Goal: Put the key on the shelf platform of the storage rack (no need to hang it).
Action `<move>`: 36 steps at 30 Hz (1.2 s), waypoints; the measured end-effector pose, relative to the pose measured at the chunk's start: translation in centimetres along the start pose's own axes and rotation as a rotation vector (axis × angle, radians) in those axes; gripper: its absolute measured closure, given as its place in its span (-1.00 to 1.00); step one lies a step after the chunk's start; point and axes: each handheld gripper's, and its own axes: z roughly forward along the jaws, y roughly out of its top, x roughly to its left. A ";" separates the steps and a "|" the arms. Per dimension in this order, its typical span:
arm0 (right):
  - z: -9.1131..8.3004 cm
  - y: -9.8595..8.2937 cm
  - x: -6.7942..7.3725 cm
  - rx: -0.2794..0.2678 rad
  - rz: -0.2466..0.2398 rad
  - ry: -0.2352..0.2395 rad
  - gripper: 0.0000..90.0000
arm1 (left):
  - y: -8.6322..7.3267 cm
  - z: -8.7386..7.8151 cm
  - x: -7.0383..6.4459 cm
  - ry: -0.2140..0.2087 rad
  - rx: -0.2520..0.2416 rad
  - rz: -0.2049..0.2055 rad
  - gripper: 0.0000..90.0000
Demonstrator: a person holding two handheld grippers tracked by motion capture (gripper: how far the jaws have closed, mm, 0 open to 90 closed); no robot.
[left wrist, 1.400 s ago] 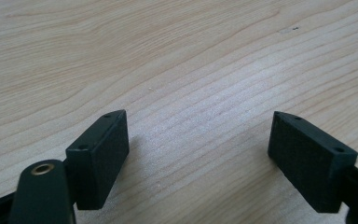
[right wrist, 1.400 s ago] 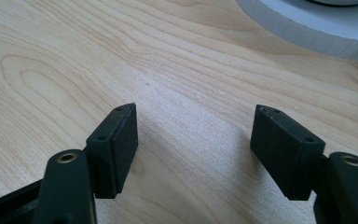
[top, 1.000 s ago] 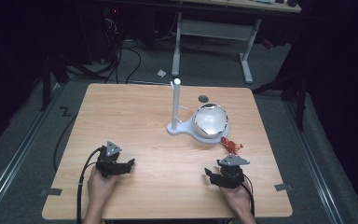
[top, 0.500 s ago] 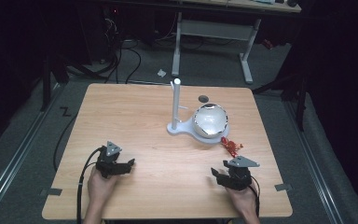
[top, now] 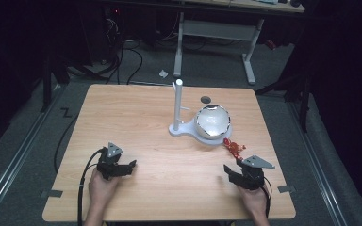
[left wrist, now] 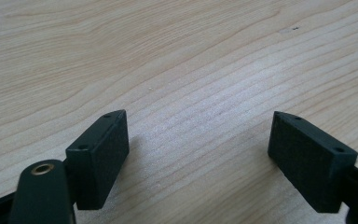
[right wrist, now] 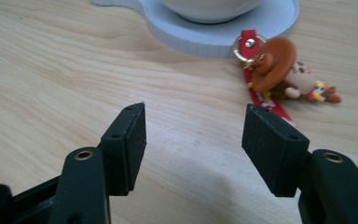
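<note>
The right gripper (top: 232, 172) rests low on the table (top: 136, 113) with its jaws spread wide and nothing between them. The keychain (right wrist: 279, 74), a brown figure on a red strap with a gold ring, lies on the wood just ahead of the right-hand finger (right wrist: 272, 140) in the right gripper view. Its strap runs back toward that finger, and the strap's near end is hidden behind it. So the keychain sits ahead of the gap and off to its right side, not inside it; I cannot tell whether strap and finger touch. The ring end lies against the rim of the white base (right wrist: 223, 32) beyond.

The left gripper (top: 125, 165) is also spread wide and holds nothing. Bare wood lies between and ahead of its fingers (left wrist: 100, 154), well apart from the keychain.

The high view shows the keychain (top: 233, 148) only as a small red patch between the right gripper and the base (top: 184, 129), on which stand a shiny bowl (top: 212, 121) and a white post (top: 177, 104). The right gripper view makes out the figure, ring and strap, but cuts the bowl off at its top edge.
</note>
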 end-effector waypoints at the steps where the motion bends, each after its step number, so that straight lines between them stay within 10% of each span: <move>1: 0.0 0.1 -0.1 -0.002 0.003 -0.011 -0.11 | 0.0 0.0 0.0 0.000 0.000 0.000 -0.54; 36: 2.8 4.5 -4.1 0.036 -0.004 -0.067 -0.19 | 0.0 0.0 0.0 0.001 0.001 0.001 -0.54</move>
